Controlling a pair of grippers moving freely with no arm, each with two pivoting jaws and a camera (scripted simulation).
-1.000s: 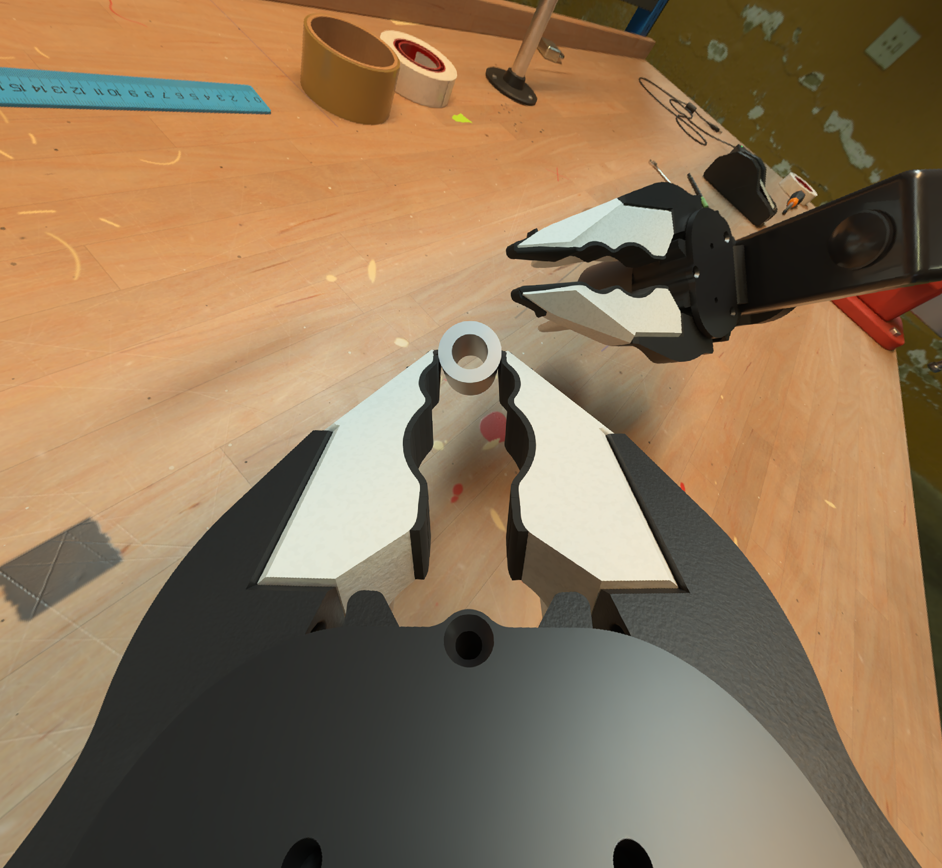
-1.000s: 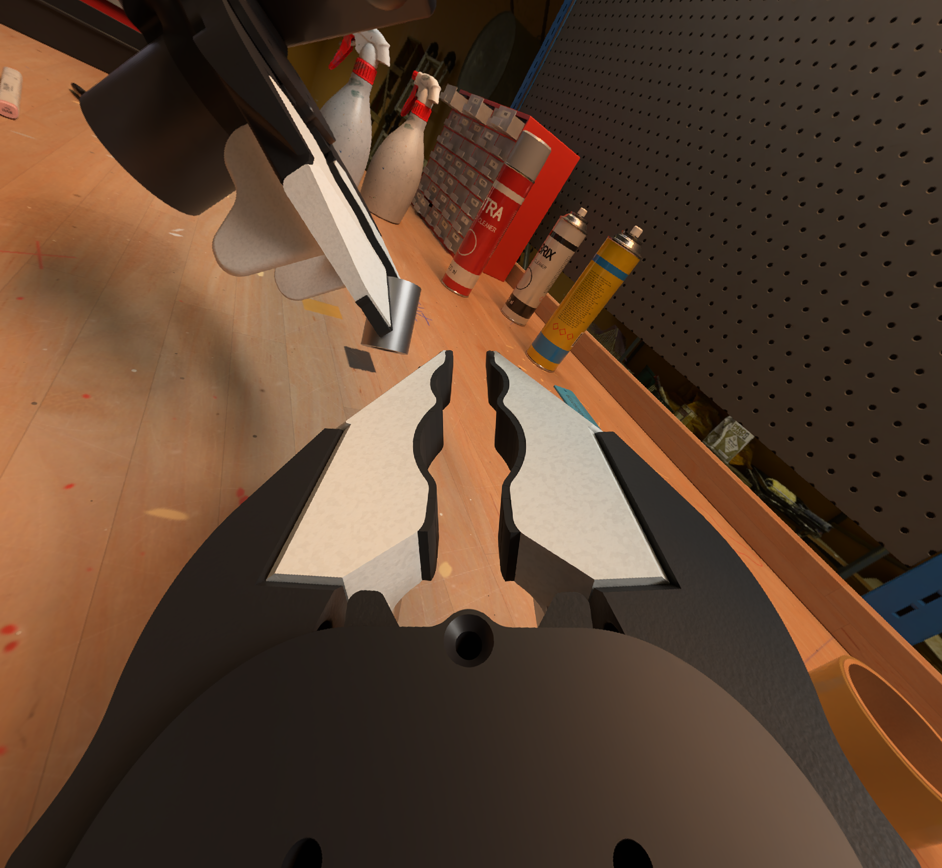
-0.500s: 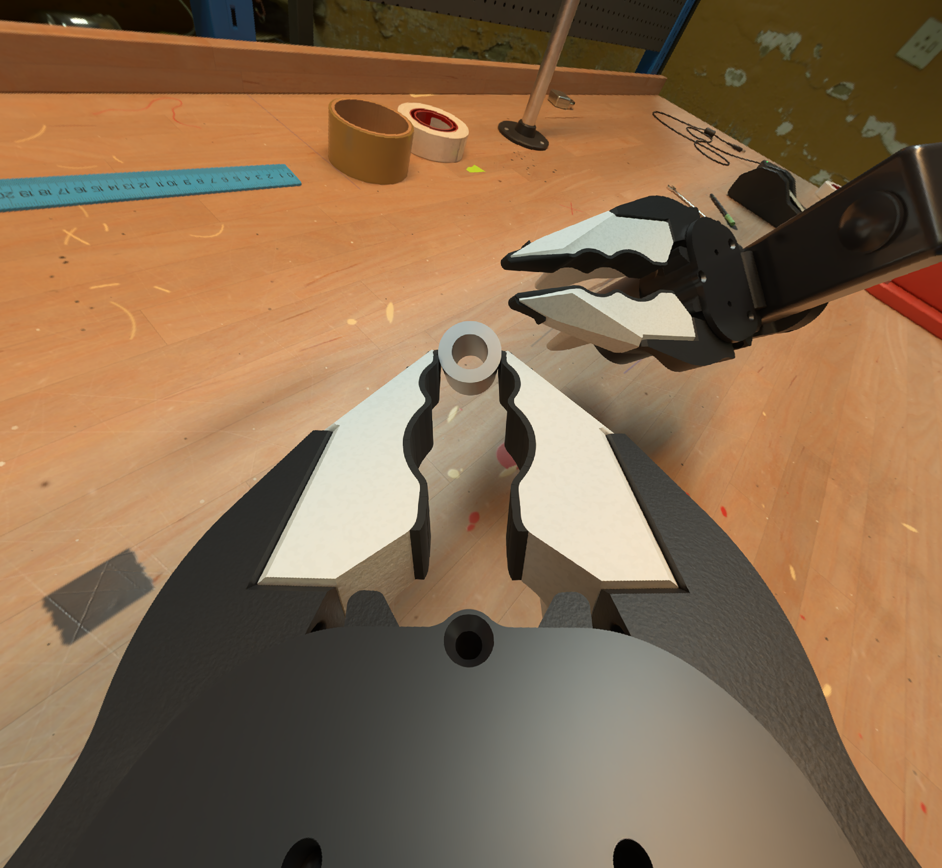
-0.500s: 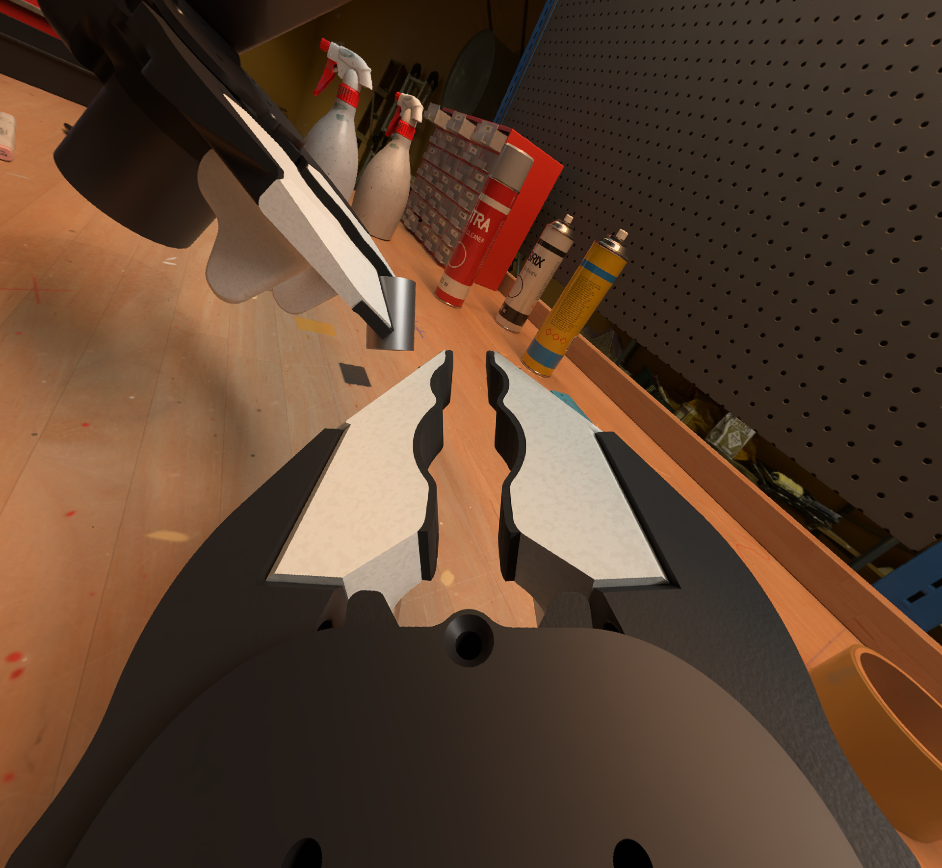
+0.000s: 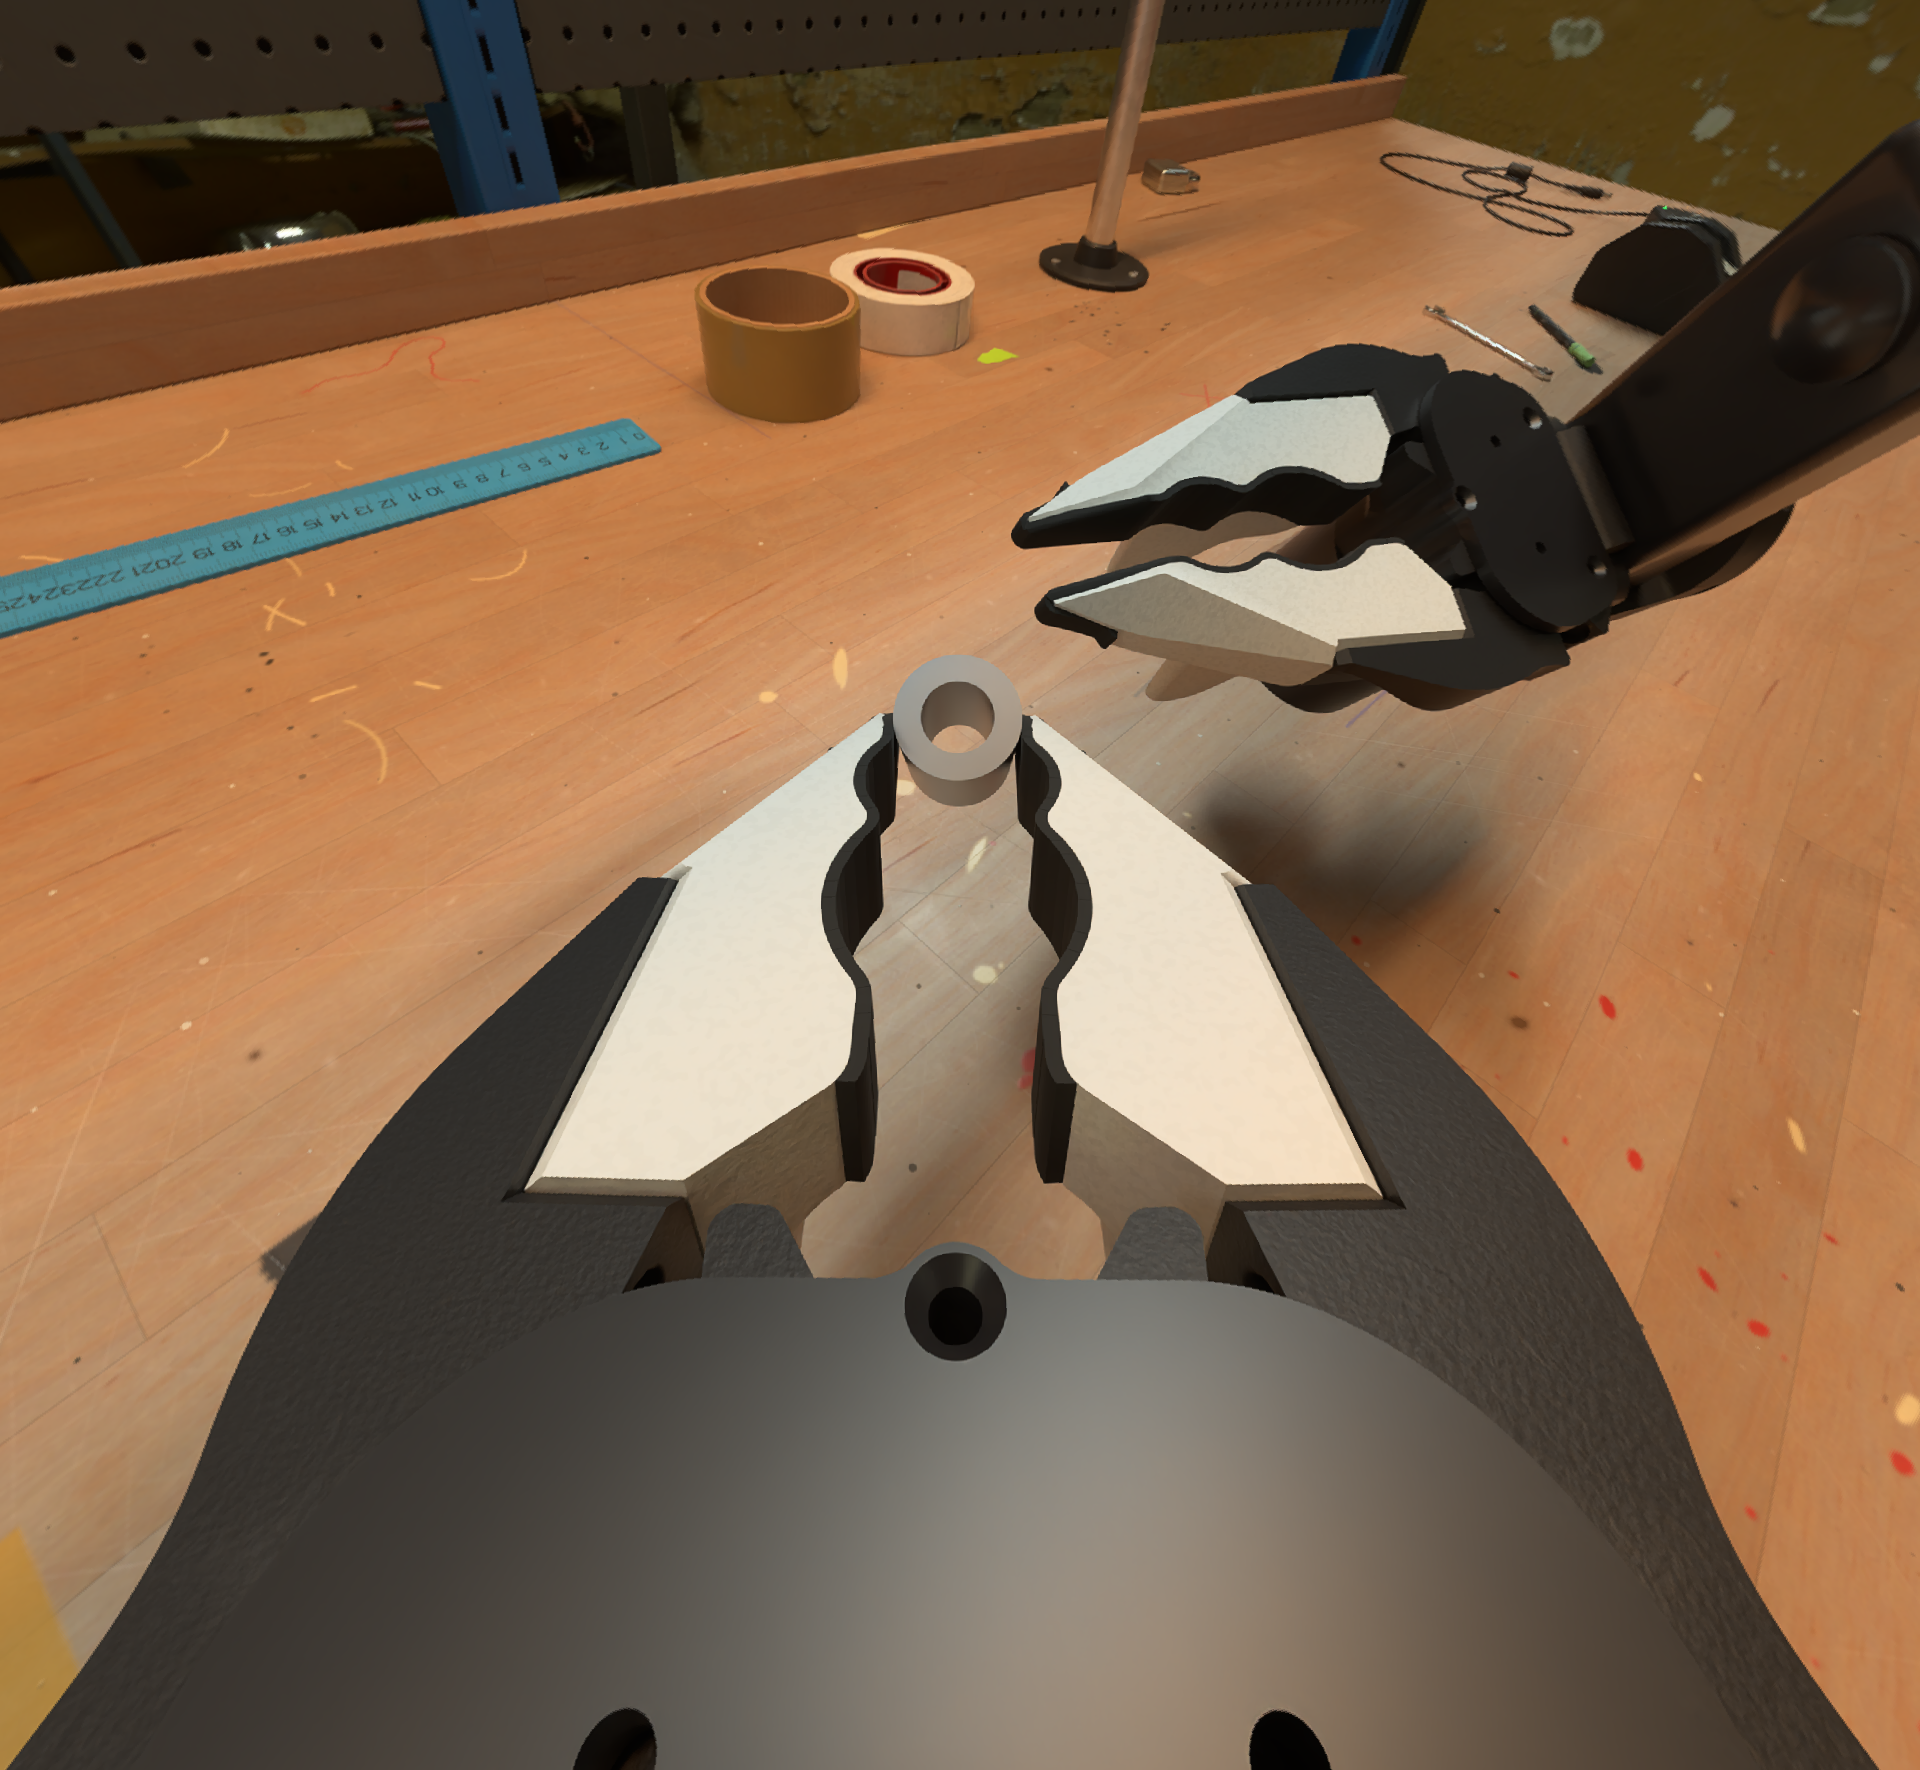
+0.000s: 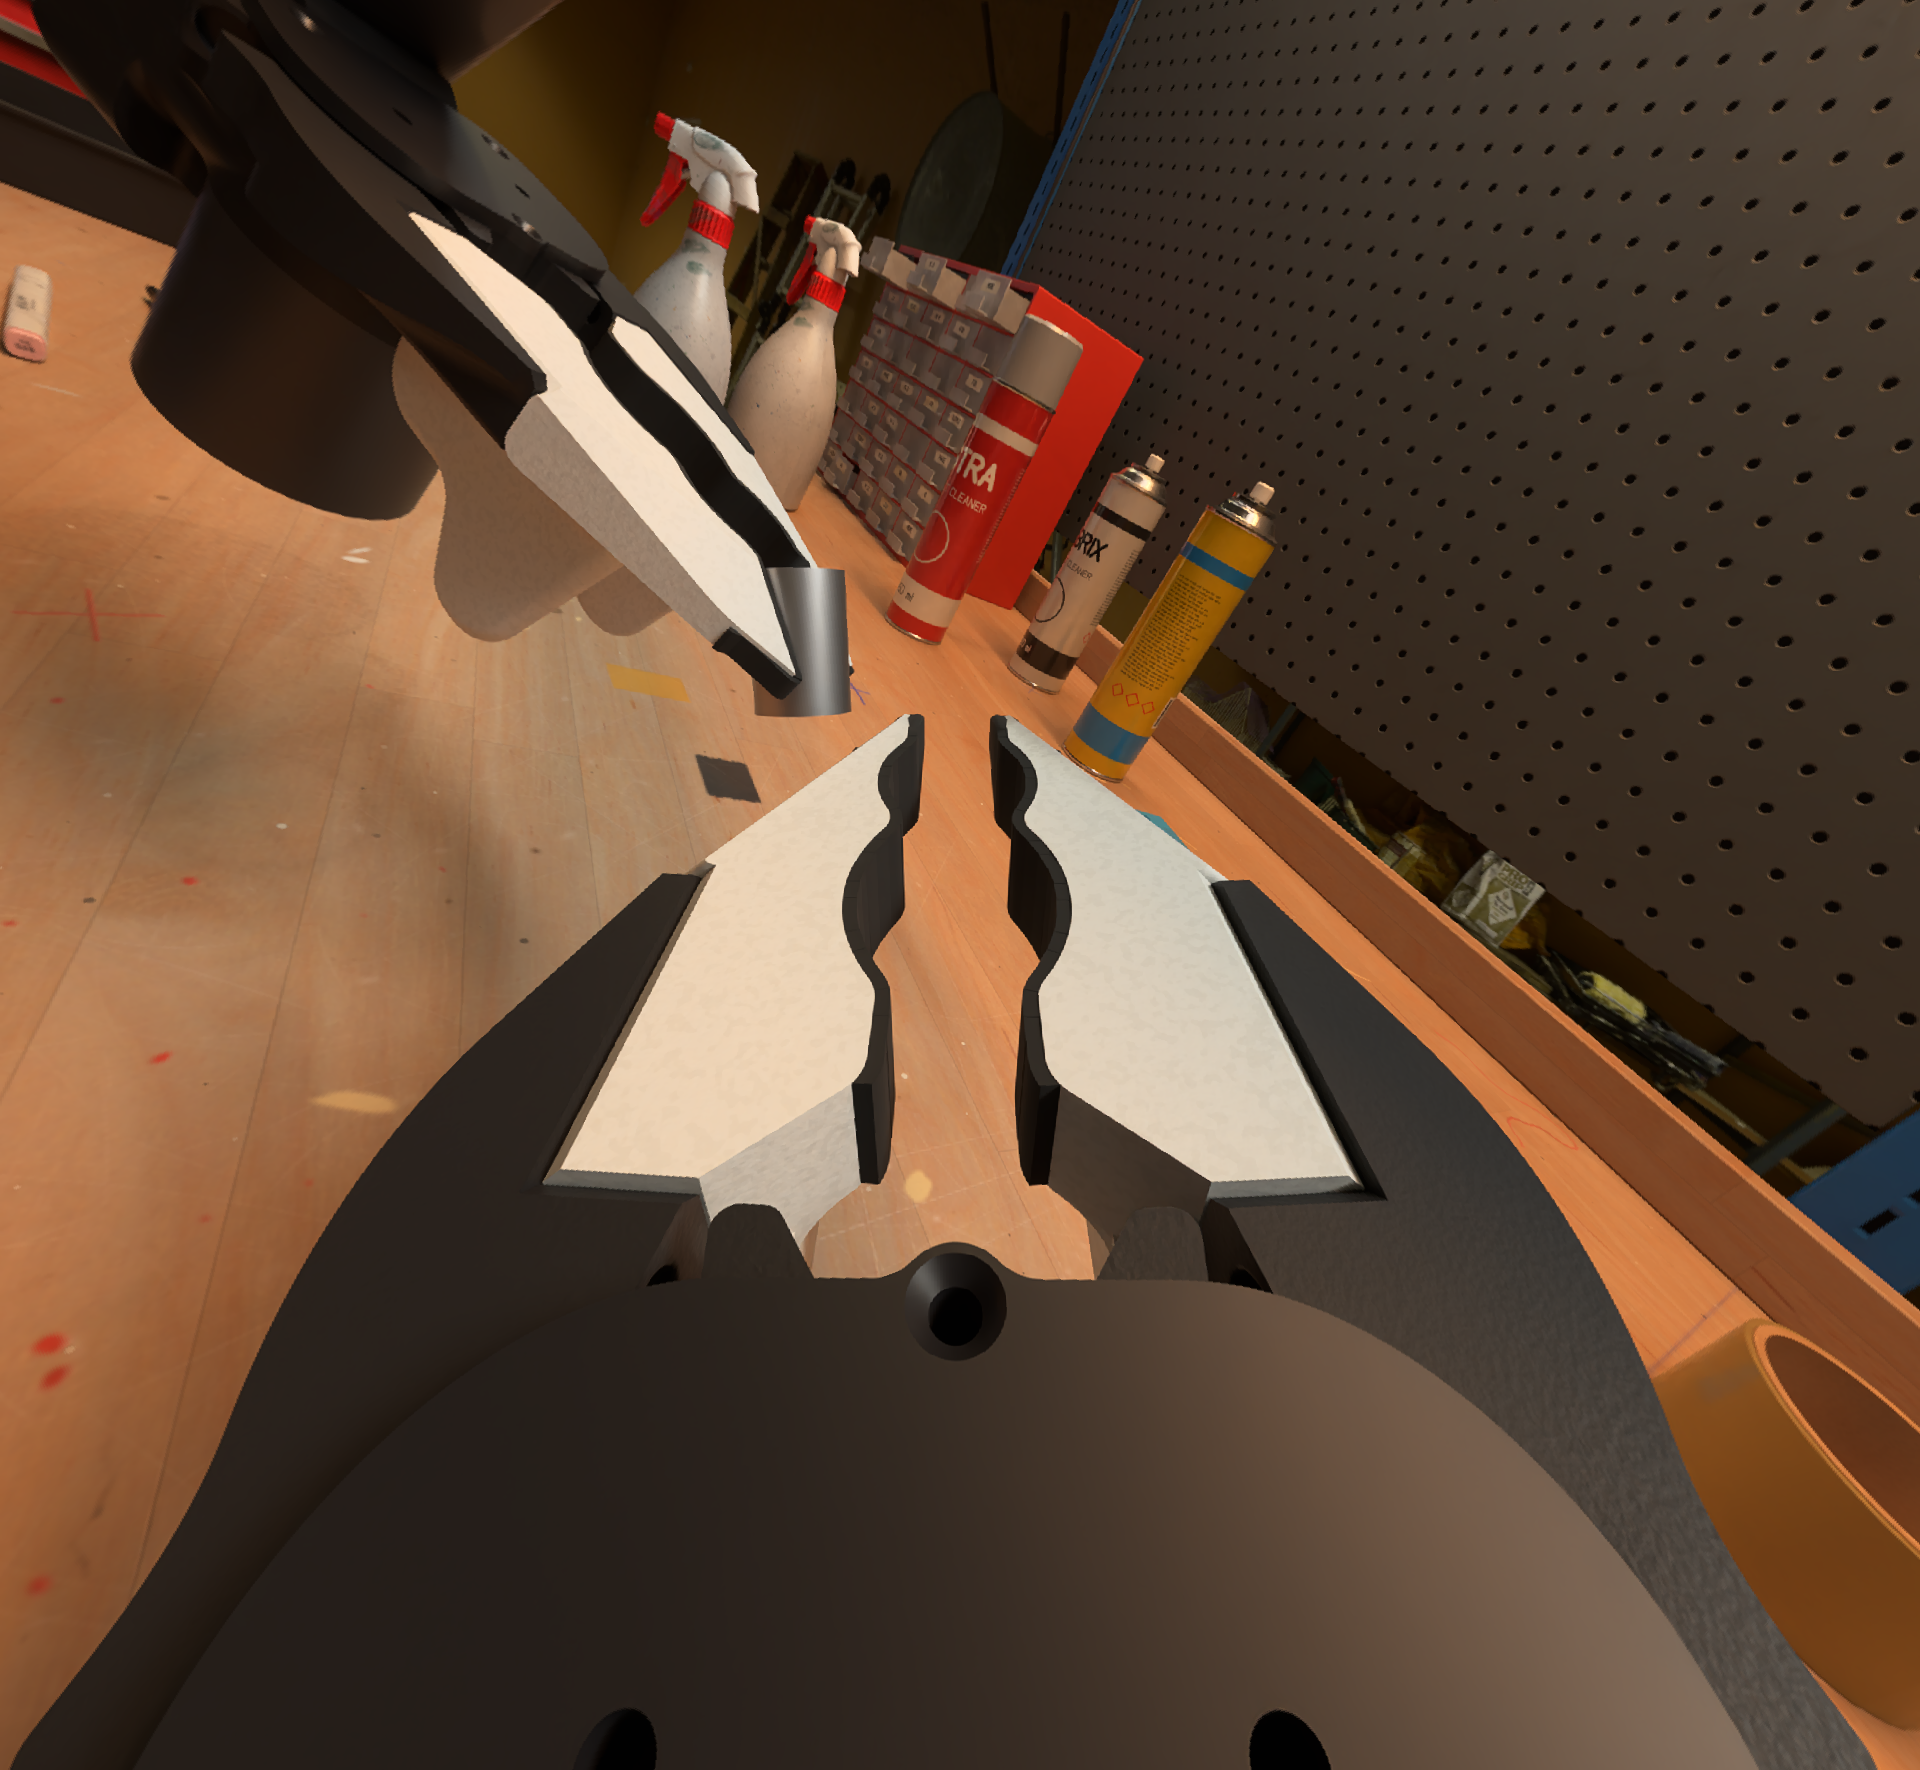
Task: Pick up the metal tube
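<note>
The metal tube sits clamped between the tips of my left gripper, its open end facing the camera so I look straight into the bore. From the right wrist view the same tube hangs upright at the ends of the left gripper's fingers, lifted clear of the table, with a small dark square patch on the wood below and to its left. My right gripper is empty, its fingers set a little apart with a narrow gap, its tips just beside the tube but not touching it. In the left wrist view that right gripper comes in from the right and floats above the table, close to the tube. Farther back on the wood I see a blue ruler, a brown tape roll just beside a white tape roll, and a metal pole on a round base. Along the pegboard side stand two spray bottles, a red drawer box and three spray cans.
</note>
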